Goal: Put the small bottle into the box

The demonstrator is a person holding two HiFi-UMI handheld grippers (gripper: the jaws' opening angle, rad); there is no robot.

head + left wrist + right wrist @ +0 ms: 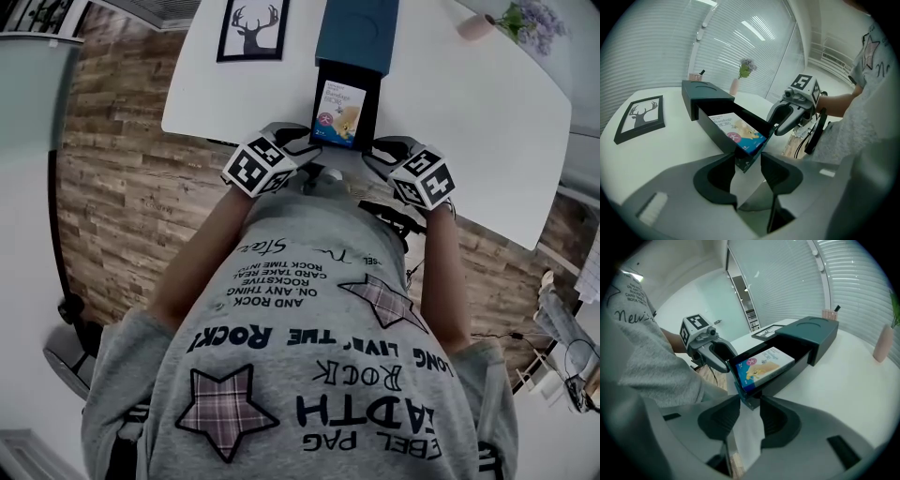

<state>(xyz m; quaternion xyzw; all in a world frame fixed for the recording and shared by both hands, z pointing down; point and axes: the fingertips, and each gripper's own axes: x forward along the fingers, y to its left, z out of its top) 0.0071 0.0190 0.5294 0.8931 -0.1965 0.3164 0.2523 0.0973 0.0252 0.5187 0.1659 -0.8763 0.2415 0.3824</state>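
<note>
A dark box lies on the white table, made of a sleeve [356,33] and a tray [372,103] pulled out towards me. A small printed carton [339,112] lies flat in the tray. My left gripper [306,150] has the tray's front left corner [743,161] between its jaws. My right gripper [375,152] has the front right corner [746,401] between its jaws. Both pairs of jaws appear shut on the tray's front wall. The carton [738,132] [761,364] shows in both gripper views. No small bottle shows in any view.
A framed deer picture [253,28] lies left of the box. A pink vase with flowers [480,26] stands at the far right, and a small cup [695,76] at the back. The tray's front reaches the table's near edge [234,141]. Below is wood floor [122,187].
</note>
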